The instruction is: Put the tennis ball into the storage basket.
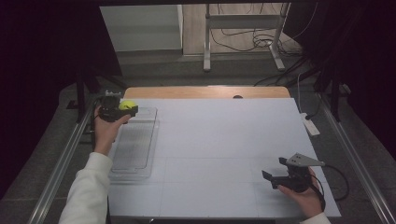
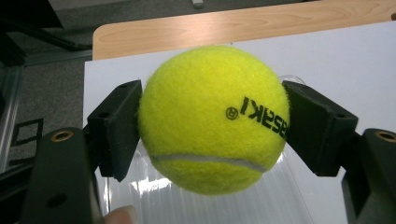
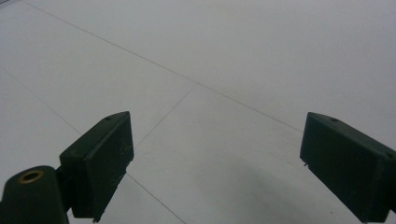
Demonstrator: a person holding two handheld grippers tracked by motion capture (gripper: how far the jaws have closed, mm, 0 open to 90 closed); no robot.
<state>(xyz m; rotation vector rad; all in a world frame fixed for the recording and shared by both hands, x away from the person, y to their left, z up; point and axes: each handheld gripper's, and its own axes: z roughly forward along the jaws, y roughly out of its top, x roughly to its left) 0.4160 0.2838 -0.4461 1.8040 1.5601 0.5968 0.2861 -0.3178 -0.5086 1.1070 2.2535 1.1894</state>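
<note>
the yellow tennis ball (image 2: 212,119) sits nearest, pinched between the two black jaws of the left tool (image 1: 122,110), held in the air over the far end of a clear plastic tray (image 1: 135,144) at the left of the white surface (image 1: 224,140). the jaws touch only the ball's sides, so i judge a loosened squeeze or a jolt could let it drop, bounce off the tray and roll off the surface. the right tool (image 3: 215,163) is spread wide, holding nothing.

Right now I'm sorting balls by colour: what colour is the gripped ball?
Yellow-green ball, with black lettering; clearest in the left gripper view.
</note>
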